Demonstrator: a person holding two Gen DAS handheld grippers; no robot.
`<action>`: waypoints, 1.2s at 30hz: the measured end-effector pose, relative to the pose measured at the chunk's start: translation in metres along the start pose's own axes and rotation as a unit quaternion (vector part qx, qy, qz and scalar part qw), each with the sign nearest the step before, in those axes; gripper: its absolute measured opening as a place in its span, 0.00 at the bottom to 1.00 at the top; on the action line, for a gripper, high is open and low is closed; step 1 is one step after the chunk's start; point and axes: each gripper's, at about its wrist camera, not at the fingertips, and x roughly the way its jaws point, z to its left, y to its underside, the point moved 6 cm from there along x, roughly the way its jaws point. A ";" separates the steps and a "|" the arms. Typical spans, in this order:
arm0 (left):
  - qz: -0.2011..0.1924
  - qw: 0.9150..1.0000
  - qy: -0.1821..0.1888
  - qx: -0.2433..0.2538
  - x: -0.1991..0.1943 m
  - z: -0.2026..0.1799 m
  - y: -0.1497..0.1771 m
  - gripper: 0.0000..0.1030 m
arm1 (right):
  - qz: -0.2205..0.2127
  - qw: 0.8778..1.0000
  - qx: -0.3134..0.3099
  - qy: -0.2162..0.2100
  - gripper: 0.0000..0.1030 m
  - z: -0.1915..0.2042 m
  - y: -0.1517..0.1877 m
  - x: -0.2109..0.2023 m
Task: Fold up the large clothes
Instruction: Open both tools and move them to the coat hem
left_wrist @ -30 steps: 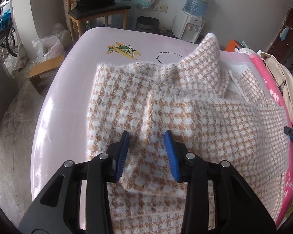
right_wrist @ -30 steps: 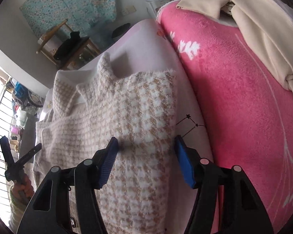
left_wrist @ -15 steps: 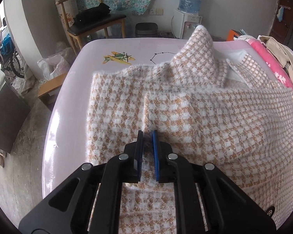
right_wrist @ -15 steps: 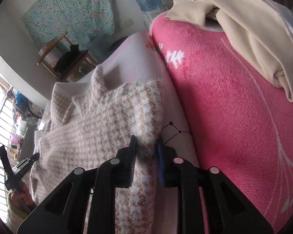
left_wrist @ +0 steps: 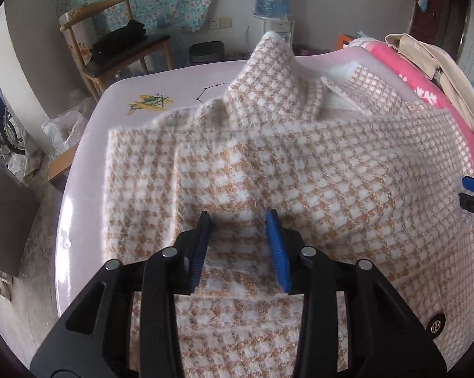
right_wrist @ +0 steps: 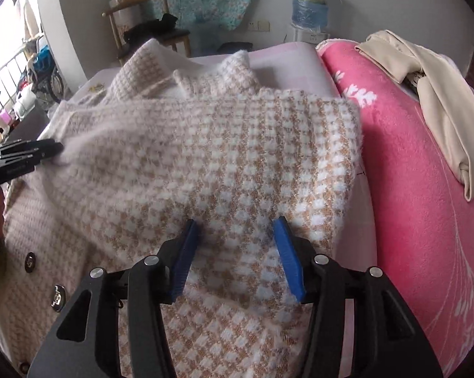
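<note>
**Both grippers let go over the checked coat**

A fuzzy tan-and-white checked coat (left_wrist: 300, 170) lies spread across the pale pink bed (left_wrist: 82, 170), covering most of it. Its collar (left_wrist: 268, 72) stands up in a peak at the far side of the coat, and a sleeve or front panel is folded in over the body on each side. Snap buttons (right_wrist: 58, 294) show on the coat's near left part in the right wrist view.

The left gripper (left_wrist: 239, 239) hangs over the near middle of the coat. Its jaws have just been opening and now stand apart, with fabric lying beneath the gap but not pinched; the blue pads (left_wrist: 276, 245) are clear of the cloth. The right gripper (right_wrist: 237, 245) hangs over the coat's right-hand folded panel, near the edge (right_wrist: 350, 170) that runs beside a pink blanket (right_wrist: 419, 208). Its jaws have likewise just been opening and are released, with nothing clamped between them.

A beige garment (right_wrist: 432, 100) lies on the pink blanket, to the right of the coat. Beyond the coat's collar stand a wooden chair (left_wrist: 117, 50) and a water dispenser (left_wrist: 273, 6). The coat's far left area in the right wrist view is blurred, so its fold there is hard to read.
</note>
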 end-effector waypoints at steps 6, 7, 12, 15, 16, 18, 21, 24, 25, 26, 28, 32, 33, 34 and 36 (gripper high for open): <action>0.001 0.999 -0.008 -0.039 -0.054 0.035 0.027 0.54 | 0.000 1.000 0.024 -0.018 0.63 0.009 0.028 -0.048; -0.002 0.999 -0.005 -0.042 -0.067 0.040 0.035 0.60 | 0.001 0.999 0.023 -0.026 0.64 0.010 0.037 -0.057; 0.014 0.998 0.000 -0.054 -0.116 0.054 0.103 0.65 | 0.017 0.998 0.038 -0.043 0.66 0.010 0.098 -0.098; 0.027 0.997 0.003 -0.071 -0.142 0.059 0.154 0.65 | 0.030 0.996 0.062 -0.051 0.66 0.004 0.137 -0.116; 0.030 0.997 0.005 -0.076 -0.149 0.059 0.171 0.65 | 0.037 0.996 0.069 -0.045 0.66 0.000 0.150 -0.121; 0.034 0.996 0.007 -0.087 -0.163 0.060 0.202 0.65 | 0.049 0.995 0.081 -0.036 0.66 0.000 0.174 -0.129; 0.036 0.994 0.007 -0.107 -0.179 0.057 0.245 0.65 | 0.066 0.991 0.108 -0.039 0.66 -0.003 0.204 -0.139; 0.036 0.991 0.011 -0.130 -0.190 0.054 0.281 0.65 | 0.075 0.985 0.143 -0.062 0.66 -0.004 0.228 -0.147; 0.036 0.989 0.017 -0.143 -0.192 0.052 0.290 0.63 | 0.078 0.983 0.153 -0.069 0.66 -0.005 0.235 -0.149; 0.037 0.987 0.026 -0.154 -0.193 0.050 0.298 0.61 | 0.082 0.981 0.162 -0.076 0.66 -0.005 0.243 -0.150; 0.042 0.982 0.044 -0.177 -0.194 0.047 0.313 0.52 | 0.089 0.976 0.178 -0.091 0.66 -0.005 0.258 -0.151; 0.029 0.979 0.035 -0.197 -0.201 0.045 0.329 0.44 | 0.091 0.966 0.200 -0.137 0.66 0.004 0.279 -0.158; 0.028 0.978 0.034 -0.205 -0.203 0.045 0.331 0.42 | 0.094 0.964 0.203 -0.147 0.66 0.007 0.284 -0.160; 0.030 0.976 0.038 -0.212 -0.204 0.046 0.335 0.41 | 0.099 0.961 0.206 -0.158 0.66 0.012 0.289 -0.161; 0.035 0.973 0.040 -0.224 -0.206 0.046 0.342 0.39 | 0.107 0.955 0.211 -0.177 0.66 0.019 0.299 -0.164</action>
